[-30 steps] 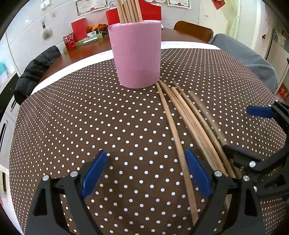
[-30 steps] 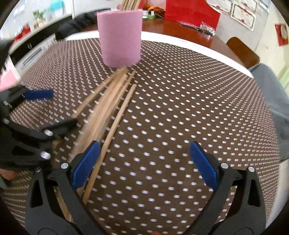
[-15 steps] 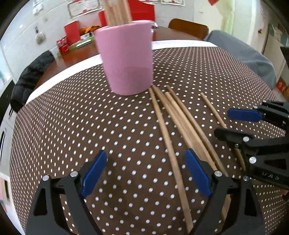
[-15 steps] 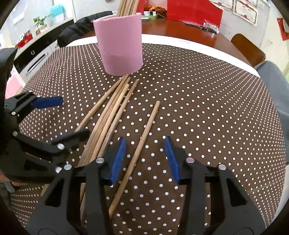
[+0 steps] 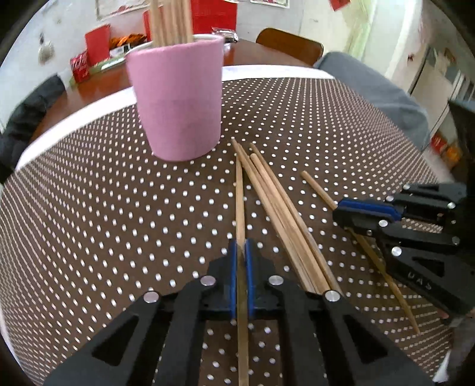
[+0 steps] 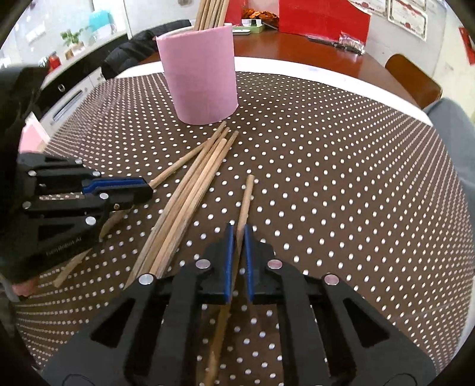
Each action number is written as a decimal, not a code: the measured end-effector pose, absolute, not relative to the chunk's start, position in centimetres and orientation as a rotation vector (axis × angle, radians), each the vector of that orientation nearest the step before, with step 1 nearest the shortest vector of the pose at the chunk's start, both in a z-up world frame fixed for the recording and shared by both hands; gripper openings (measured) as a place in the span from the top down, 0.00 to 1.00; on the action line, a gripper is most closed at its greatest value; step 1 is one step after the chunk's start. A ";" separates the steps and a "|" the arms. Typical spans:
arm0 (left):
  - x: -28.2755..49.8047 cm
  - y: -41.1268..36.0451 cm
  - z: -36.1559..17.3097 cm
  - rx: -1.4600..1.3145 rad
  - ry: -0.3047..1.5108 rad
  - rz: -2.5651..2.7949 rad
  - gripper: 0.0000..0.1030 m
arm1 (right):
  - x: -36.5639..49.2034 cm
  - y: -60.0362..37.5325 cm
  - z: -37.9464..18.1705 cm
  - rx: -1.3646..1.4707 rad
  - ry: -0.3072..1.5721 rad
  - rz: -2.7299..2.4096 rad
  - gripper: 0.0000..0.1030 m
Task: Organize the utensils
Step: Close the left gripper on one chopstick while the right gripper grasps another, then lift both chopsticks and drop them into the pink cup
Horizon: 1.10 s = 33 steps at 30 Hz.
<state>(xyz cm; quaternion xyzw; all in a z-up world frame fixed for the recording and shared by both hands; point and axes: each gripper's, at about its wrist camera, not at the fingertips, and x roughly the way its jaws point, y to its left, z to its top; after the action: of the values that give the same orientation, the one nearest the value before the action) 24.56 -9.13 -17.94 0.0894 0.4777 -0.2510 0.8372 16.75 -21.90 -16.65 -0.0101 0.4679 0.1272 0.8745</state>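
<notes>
Left wrist: L tongs clamp chopstick; R tongs likewise

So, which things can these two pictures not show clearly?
- Pink cup: its inside is hidden by its wall, both views.
- Sticks in the cup: tops cut off by the frame edge.
- Chopstick in the left gripper: near end leaves the frame.
- Loose bundle: overlapping, count unclear.

Chopsticks in pink cup cut off by top edge; cup blurred.
</notes>
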 end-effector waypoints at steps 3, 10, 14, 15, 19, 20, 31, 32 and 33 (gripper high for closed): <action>23.7 -8.5 -17.9 0.149 0.998 -0.543 0.94 | 16.2 -22.7 -16.2 0.008 0.958 0.273 0.93; 22.2 -6.8 -16.6 0.059 0.926 -0.535 0.94 | 15.4 -23.9 -14.8 0.039 0.915 0.289 0.93; 21.7 -5.3 -16.1 0.025 0.897 -0.510 0.94 | 15.7 -23.5 -15.2 0.031 0.931 0.293 0.93; 21.7 -5.1 -16.1 0.020 0.896 -0.506 0.94 | 16.1 -23.1 -15.4 0.018 0.944 0.297 0.93; 21.3 -4.0 -16.6 -0.006 0.903 -0.480 0.94 | 16.6 -22.3 -16.3 -0.023 1.007 0.276 0.91; 21.0 -3.6 -16.6 -0.009 0.903 -0.476 0.94 | 16.4 -22.3 -16.3 -0.032 1.013 0.261 0.91; 20.9 -3.0 -16.3 -0.032 0.870 -0.466 0.94 | 14.9 -22.0 -16.4 -0.035 0.993 0.249 0.94; 20.8 -2.7 -15.9 -0.044 0.857 -0.467 0.94 | 14.8 -22.3 -16.1 -0.006 0.972 0.264 0.94; 20.8 -2.3 -15.5 -0.061 0.842 -0.470 0.94 | 14.3 -22.9 -15.5 0.033 0.935 0.285 0.94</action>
<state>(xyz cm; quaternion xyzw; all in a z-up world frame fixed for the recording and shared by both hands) 20.77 -2.33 -15.50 -0.0291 0.4048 -0.2259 0.8856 14.33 -22.85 -15.52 0.0158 0.4489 0.1369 0.8829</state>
